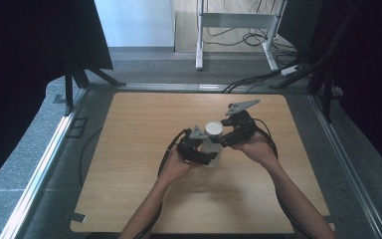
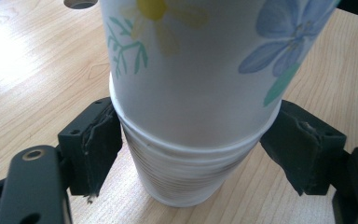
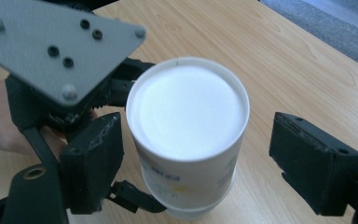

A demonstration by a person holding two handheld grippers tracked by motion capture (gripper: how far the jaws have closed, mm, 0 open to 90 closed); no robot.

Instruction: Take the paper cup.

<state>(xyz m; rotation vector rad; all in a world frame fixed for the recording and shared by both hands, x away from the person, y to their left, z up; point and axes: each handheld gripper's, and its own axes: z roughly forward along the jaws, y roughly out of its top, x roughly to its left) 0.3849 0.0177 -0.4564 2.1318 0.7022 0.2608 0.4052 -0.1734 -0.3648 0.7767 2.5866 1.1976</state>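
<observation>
stack of paper cups [image 1: 212, 143] mid-table [image 1: 129, 199], bottoms up | left tongs [image 2: 186, 154] pinching the ribbed lower cup [image 2: 182, 175] | right tongs [image 3: 196, 158] spread around the flowered top cup [image 3: 189, 135], not touching | light, crushable, slick: you'd grip the walls gently

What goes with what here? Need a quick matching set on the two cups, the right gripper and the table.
Things:
1. flowered cup
2. ribbed cup
3. right gripper
4. table

States:
a. light wood grain
b. jaws apart on either side of the stack's top, with gaps
c. upper one of the stack
d. lower one, standing on the table

Pairs: 1-c, 2-d, 3-b, 4-a
</observation>
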